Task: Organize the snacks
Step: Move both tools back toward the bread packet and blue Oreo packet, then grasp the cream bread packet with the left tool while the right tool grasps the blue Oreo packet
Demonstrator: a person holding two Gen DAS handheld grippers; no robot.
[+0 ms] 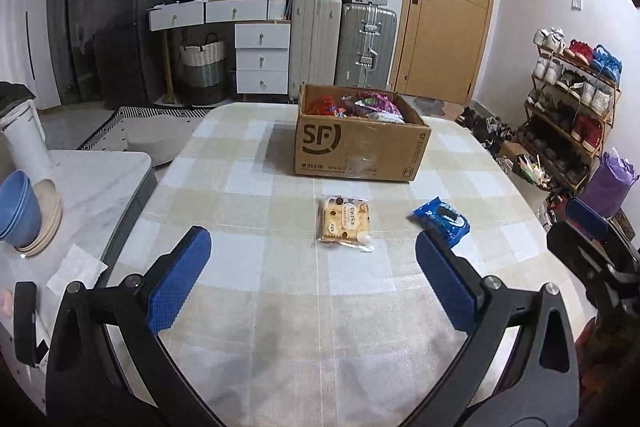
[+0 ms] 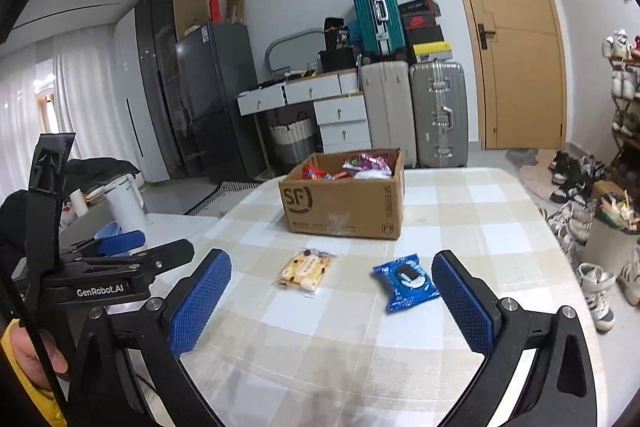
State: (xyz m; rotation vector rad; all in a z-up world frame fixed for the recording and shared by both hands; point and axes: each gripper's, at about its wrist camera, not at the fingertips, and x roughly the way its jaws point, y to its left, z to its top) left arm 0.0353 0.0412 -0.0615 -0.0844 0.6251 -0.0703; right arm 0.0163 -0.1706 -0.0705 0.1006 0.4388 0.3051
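Grabbing the blue cookie pack (image 2: 406, 283) next with the wide-open, empty right gripper (image 2: 332, 303): pinch flat across, drop into the cardboard box (image 2: 340, 211). Left gripper (image 1: 312, 279) also open, empty, near the yellow biscuit pack (image 1: 346, 223).
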